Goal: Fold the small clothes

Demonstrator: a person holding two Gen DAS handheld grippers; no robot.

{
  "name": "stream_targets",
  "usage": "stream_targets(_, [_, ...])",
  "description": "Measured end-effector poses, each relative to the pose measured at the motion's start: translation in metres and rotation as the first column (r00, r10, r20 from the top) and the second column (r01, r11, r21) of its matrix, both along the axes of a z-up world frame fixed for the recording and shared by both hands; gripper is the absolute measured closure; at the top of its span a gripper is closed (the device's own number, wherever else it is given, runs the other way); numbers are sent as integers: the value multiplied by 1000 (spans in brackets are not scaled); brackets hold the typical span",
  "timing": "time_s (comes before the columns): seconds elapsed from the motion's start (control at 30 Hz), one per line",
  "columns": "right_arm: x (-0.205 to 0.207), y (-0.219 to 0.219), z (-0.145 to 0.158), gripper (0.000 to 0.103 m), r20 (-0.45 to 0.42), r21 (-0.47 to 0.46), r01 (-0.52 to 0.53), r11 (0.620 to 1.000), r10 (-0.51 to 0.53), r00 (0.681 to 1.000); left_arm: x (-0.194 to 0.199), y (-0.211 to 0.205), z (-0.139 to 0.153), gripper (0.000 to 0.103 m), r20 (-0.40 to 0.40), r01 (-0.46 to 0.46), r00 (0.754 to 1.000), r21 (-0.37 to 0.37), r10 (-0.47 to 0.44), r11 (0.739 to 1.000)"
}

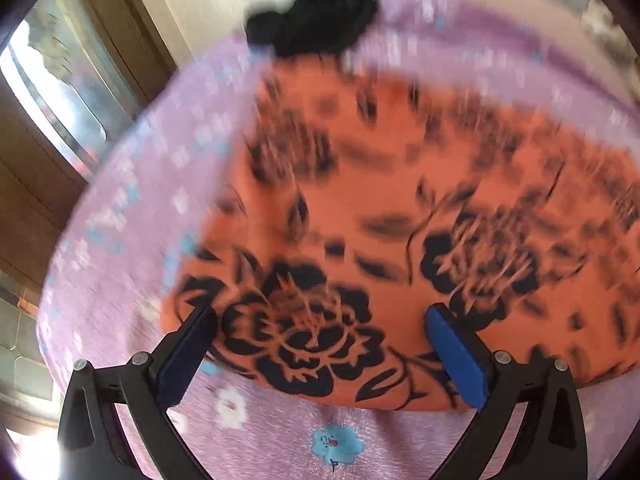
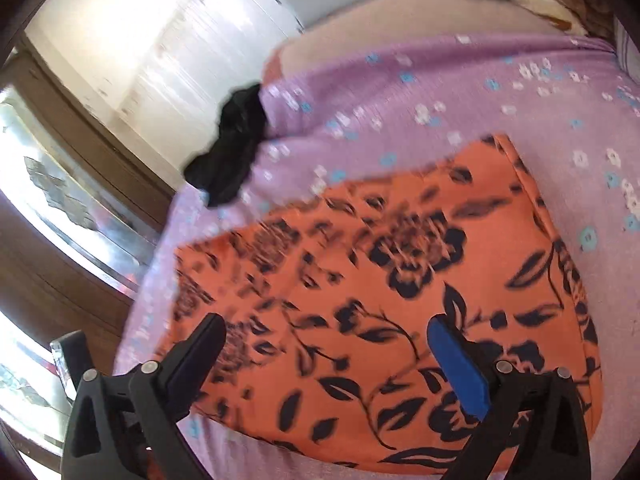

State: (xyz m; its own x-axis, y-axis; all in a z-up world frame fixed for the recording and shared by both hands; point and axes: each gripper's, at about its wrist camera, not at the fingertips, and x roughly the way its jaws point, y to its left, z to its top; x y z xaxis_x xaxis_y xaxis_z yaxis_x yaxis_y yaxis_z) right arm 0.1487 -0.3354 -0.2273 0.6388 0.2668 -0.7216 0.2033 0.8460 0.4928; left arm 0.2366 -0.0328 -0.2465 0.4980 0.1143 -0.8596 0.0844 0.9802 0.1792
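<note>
Lilac bedspread with small white and blue flowers covers the whole work surface, and a brown-framed window sits at the left edge of both views. Your orange floral garment lies flat at centre frame, apparently as a squared panel, so at least one fold looks done (judgement only; both views are motion-blurred). Its long edges run clean, which gives you a straight line to fold against.

Left gripper: jaws wide apart, nothing between them, above the garment's near edge at lower centre. Right gripper: likewise spread wide and empty, over the lower middle of the cloth. Contact with the fabric cannot be told.

A black garment sits bunched at upper left, at the spread's far edge, clear of your folding area, probably waiting its turn.
</note>
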Motion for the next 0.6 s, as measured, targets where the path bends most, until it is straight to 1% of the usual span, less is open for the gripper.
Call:
stream_targets(0.03, [4, 2, -13, 7, -65, 2, -8, 1000, 8, 998, -2, 5, 3, 0, 50, -17, 999, -47, 19, 999])
stream_targets(0.07, [7, 4, -21, 8, -94, -17, -8, 1000, 6, 996, -2, 6, 5, 0, 57, -26, 998, -62, 29, 998])
stream_targets(0.1, [6, 8, -19, 8, -75, -59, -6, 998, 2, 997, -1, 4, 4, 0, 47, -20, 999, -54, 22, 998])
stream_targets(0.13, [5, 13, -14, 9, -70, -93, -10, 996, 4, 998, -2, 4, 5, 0, 60, -5, 998, -52, 8, 999])
stream_targets(0.17, [4, 15, -11, 14, -59, -113, -12, 993, 5, 998, -4, 5, 5, 0, 73, 9, 997, -55, -5, 998])
stream_targets(0.2, [2, 15, -7, 22, -38, -118, -5, 993, 1, 999, -6, 7, 4, 0, 95, 26, 995, -64, -20, 998])
stream_targets(0.23, [0, 15, -5, 42, -23, -113, 1, 994, -3, 1000, -11, 9, 4, 0, 120, 46, 992, -72, -37, 996])
stream_targets(0.27, [-3, 13, -1, 53, -6, -107, 12, 994, -13, 1000, -12, 10, 6, 0, 115, 46, 993, -80, -36, 996])
stream_targets(0.33, [-11, 11, 5, 61, 43, -120, 49, 992, -45, 998, -12, 11, 13, 0, 75, 31, 997, -116, -23, 993])
stream_targets(0.37, [-13, 12, 6, 61, 47, -144, 59, 988, -53, 998, -14, 13, 20, 0, 94, 48, 995, -142, -35, 989])
stream_targets(0.4, [-12, 13, 3, 61, 32, -166, 55, 985, -50, 998, -18, 17, 27, 0, 135, 57, 990, -146, -37, 988])
stream_targets(0.43, [-8, 16, -4, 61, -9, -174, 40, 984, -43, 999, -23, 21, 34, 0, 167, 50, 986, -135, -27, 990])
stream_targets(0.47, [-4, 16, -16, 61, -68, -167, 30, 985, -42, 997, -29, 26, 41, 0, 187, 46, 982, -140, -19, 989])
stream_targets(0.5, [-2, 17, -24, 60, -82, -163, 27, 986, -41, 996, -35, 35, 47, 0, 188, 43, 982, -174, -10, 984])
stream_targets(0.53, [-5, 18, -21, 60, -47, -187, 30, 982, -40, 998, -41, 46, 51, 0, 176, 26, 984, -219, 13, 975])
stream_targets(0.6, [-6, 21, -12, 61, -30, -210, 30, 977, -37, 999, -52, 69, 50, 0, 135, -21, 989, -309, 65, 951])
